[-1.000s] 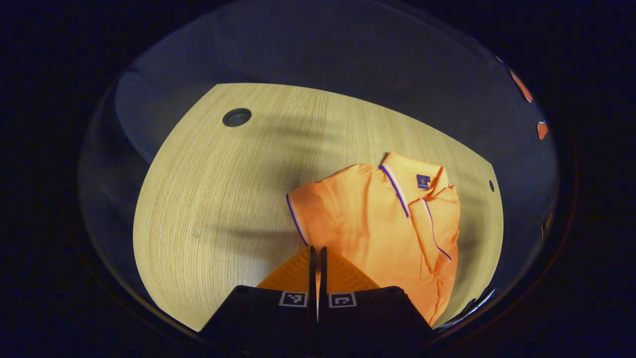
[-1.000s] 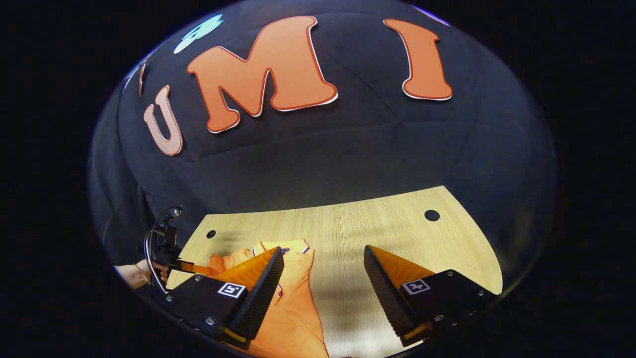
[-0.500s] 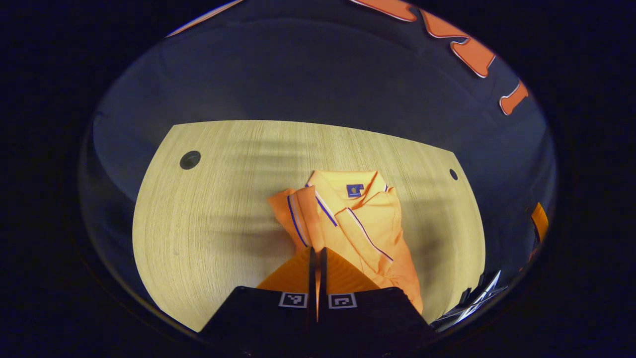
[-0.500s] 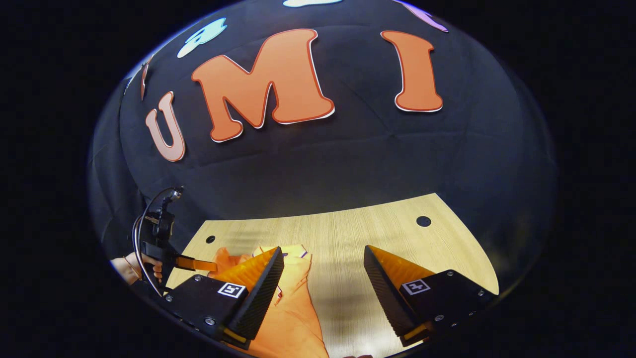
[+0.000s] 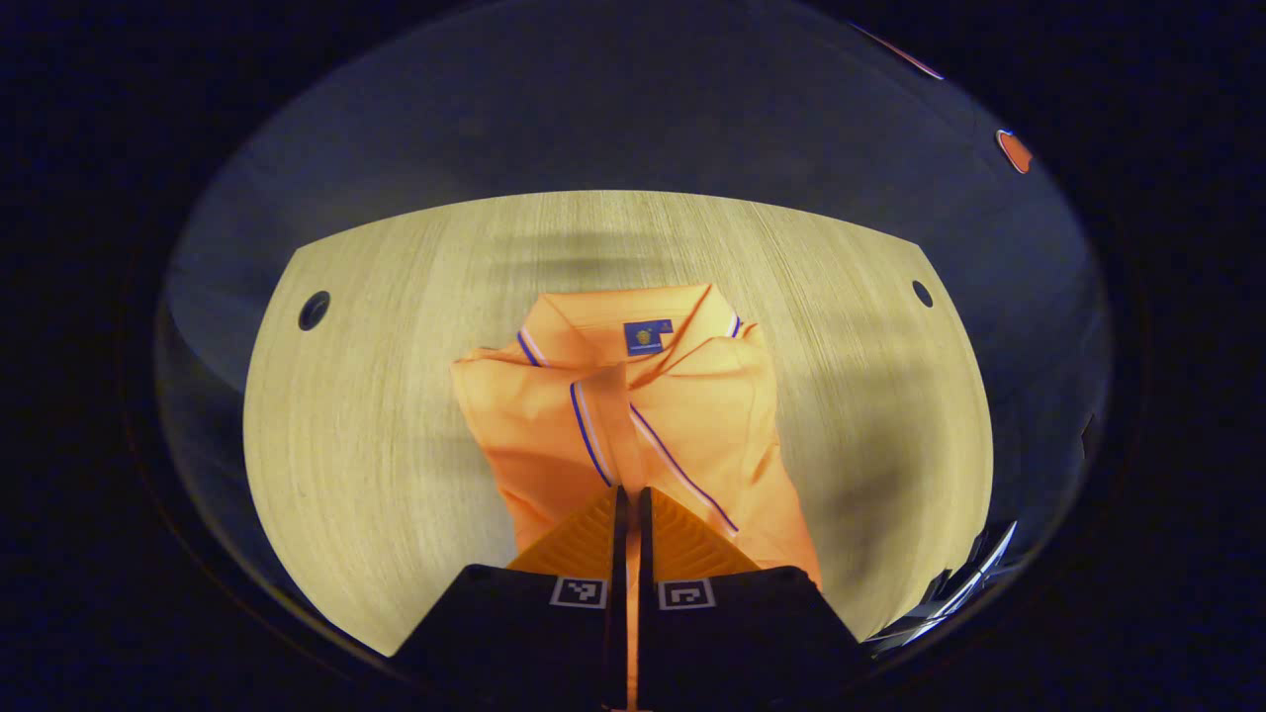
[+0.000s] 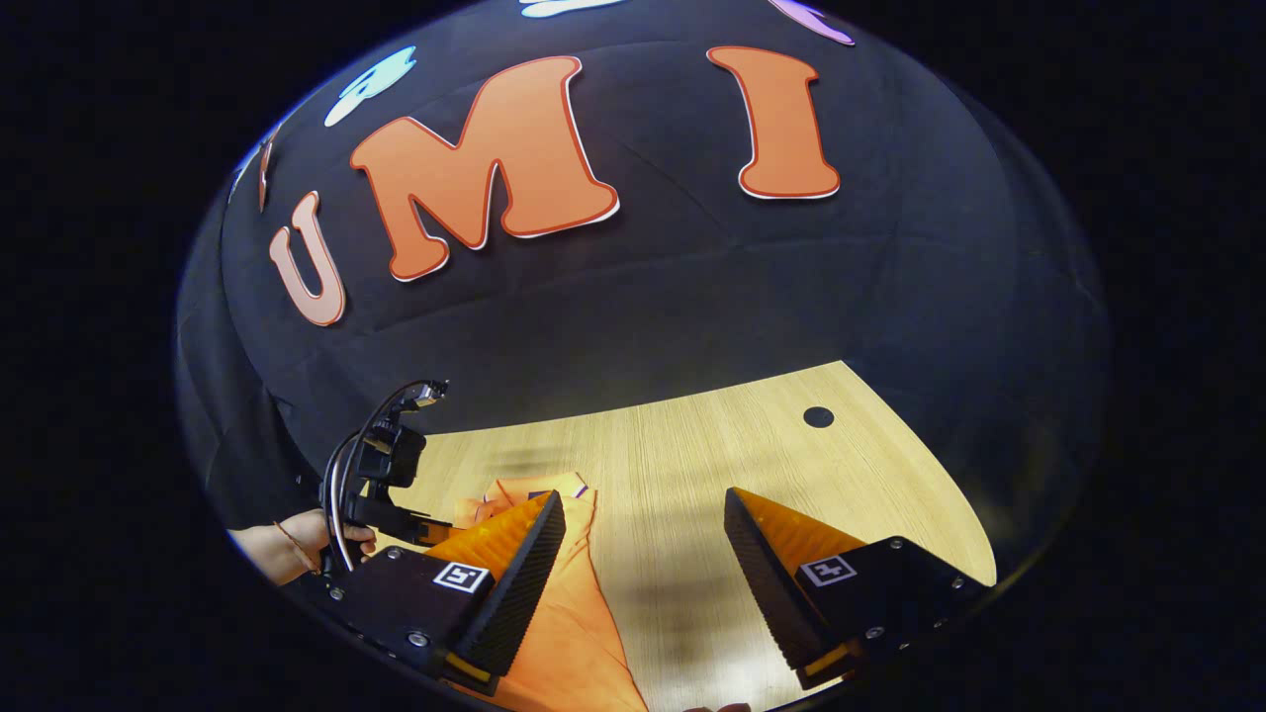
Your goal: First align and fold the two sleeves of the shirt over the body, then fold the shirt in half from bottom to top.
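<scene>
The shirt [image 5: 633, 415] lies on the table [image 5: 376, 415], long axis toward 12 o'clock. Left hand-held gripper [image 5: 630, 499] is clamped on its sleeve cuff [image 5: 591, 435]; right hand-held gripper [image 6: 643, 554] gapes empty, shirt at its 9 o'clock.

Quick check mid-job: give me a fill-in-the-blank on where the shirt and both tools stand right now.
1. The left tool is ____ on the shirt's sleeve.
2. The right tool is ____, holding nothing.
3. The sleeve with the striped cuff lies across the shirt's ____.
4. The shirt rests on a ____ table.

Missing words: shut; open; body; wooden
</scene>
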`<state>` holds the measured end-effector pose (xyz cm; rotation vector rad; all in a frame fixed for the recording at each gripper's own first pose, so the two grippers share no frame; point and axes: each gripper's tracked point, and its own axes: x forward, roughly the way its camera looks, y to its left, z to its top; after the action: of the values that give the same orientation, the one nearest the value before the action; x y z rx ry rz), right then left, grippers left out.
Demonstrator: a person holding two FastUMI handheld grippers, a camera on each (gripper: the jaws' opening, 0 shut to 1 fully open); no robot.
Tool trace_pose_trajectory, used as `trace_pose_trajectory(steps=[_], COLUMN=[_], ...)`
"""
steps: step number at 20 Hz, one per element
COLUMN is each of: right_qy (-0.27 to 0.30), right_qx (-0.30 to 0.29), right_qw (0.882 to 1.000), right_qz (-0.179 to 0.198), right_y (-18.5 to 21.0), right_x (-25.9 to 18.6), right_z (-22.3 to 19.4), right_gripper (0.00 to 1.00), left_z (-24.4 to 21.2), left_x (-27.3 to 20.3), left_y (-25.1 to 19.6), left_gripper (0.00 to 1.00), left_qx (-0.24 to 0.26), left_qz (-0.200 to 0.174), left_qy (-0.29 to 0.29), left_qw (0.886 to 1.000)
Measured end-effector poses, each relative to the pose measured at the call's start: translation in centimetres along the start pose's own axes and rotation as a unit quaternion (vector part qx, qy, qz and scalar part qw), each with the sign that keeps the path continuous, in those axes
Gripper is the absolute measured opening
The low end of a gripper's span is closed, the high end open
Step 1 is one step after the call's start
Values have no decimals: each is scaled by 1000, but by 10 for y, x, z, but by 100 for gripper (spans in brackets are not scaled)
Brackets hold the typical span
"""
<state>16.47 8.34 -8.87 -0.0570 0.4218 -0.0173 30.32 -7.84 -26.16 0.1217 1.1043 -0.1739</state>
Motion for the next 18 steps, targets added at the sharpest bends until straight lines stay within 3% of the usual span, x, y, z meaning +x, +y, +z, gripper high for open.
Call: trace_pose_trajectory(steps=[2,3,5,6,9,10,15,16,18], right_qy=[3,5,10,14,23,29,62,68,93], right_qx=[2,2,0,-3,-10,-17,-35,-45,-69], right_qw=[1000,1000,1000,1000,999,999,996,995,991], right_qz=[-2,-3,-3,0,21,25,57,60,65], right_y=[-5,-6,-6,-3,14,19,55,60,70], right_x=[1,1,3,6,9,11,14,12,10], right_z=[-2,-4,-7,-8,-15,-19,-42,-48,-72], right_gripper=[98,98,98,98,98,98,99,99,99], left_z=[2,1,1,3,5,5,-14,-28,-54], left_x=[4,5,9,6,-4,-11,-42,-52,-63], left_y=[-17,-23,-28,-24,-14,-12,3,2,17], left_gripper=[10,26,73,89,100,95,98,98,98], left_qx=[-4,-6,-2,-1,-3,-9,-45,-62,-66], left_qz=[-21,-31,-39,-34,-23,-27,-43,-63,-59], left_qy=[0,1,-1,-8,-20,-25,-41,-37,-40], left_qw=[1000,999,999,999,1000,999,997,995,995])
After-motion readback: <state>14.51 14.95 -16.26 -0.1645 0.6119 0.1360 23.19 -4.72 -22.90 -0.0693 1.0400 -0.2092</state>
